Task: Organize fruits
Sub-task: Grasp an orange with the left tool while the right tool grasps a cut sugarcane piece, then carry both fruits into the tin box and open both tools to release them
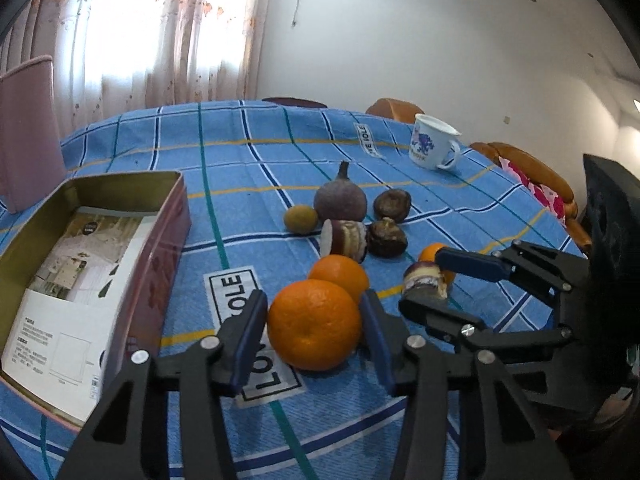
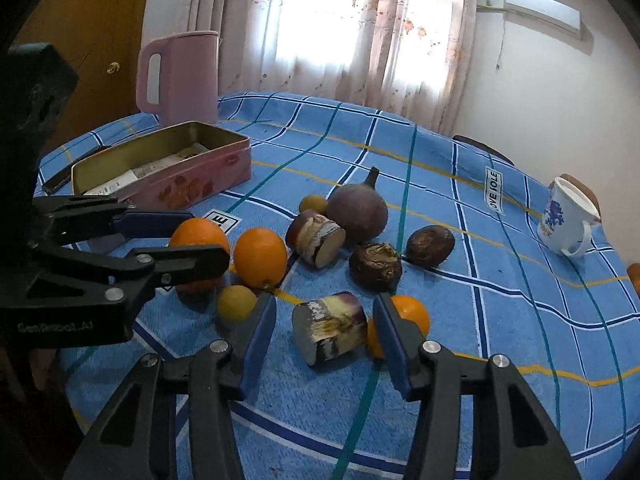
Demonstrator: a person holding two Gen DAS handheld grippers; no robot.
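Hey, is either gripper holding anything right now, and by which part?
Left gripper pinches the nearest orange by its opposite sides, on the cloth. Right gripper straddles a cane piece, not gripping.

A blue checked cloth lies under the right claw. A white mug with blue flowers stands far off to the claw's right. A pink jug stands far ahead on its left. Behind the jug is a brown door. Straight ahead, light curtains hang over a bright window. A white air cooler sits high up on the right.
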